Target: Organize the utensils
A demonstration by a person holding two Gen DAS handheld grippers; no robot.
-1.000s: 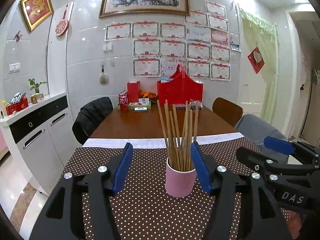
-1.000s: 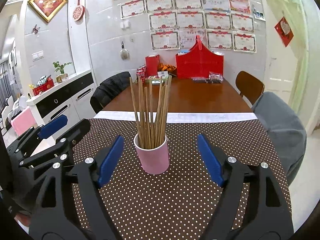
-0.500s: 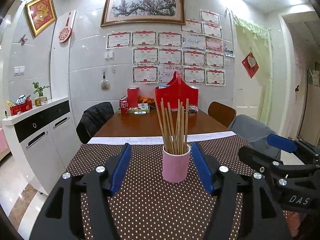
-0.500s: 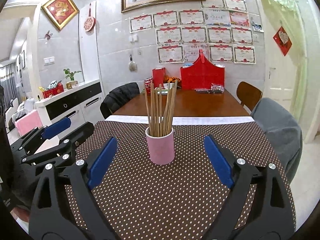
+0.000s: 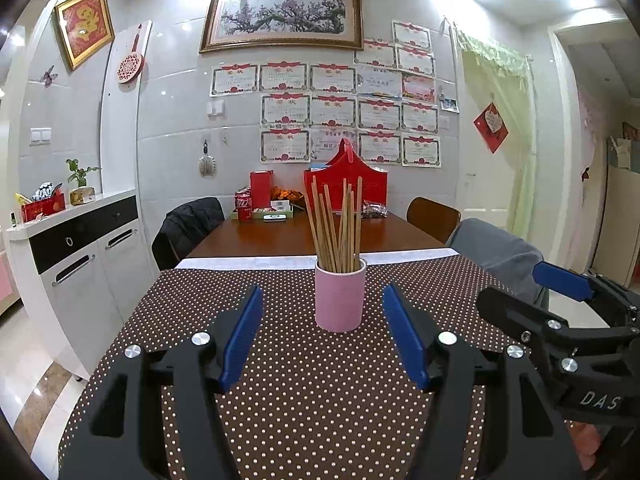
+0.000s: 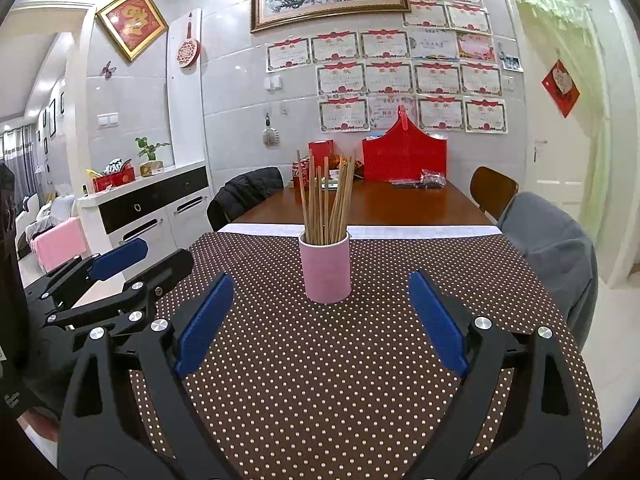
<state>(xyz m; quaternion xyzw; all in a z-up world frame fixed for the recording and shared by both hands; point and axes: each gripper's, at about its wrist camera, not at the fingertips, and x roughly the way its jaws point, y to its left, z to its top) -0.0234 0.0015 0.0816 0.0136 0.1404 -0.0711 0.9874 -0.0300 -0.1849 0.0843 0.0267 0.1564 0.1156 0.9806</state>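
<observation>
A bundle of long wooden chopsticks stands upright, fanned a little, in a pink cylindrical cup on the brown white-dotted tablecloth, near its far edge, where bare brown wooden table begins. The left gripper hangs short of the cup, blue-padded jaws apart, nothing between them. The right gripper sits just beside it — jaws spread wider, also empty. A red box stands at the table's far end.

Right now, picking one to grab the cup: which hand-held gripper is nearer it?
Left, marginally. The left hand-held gripper faces the cup, just short of it; the right hand-held gripper, alongside, sits slightly farther back.
</observation>
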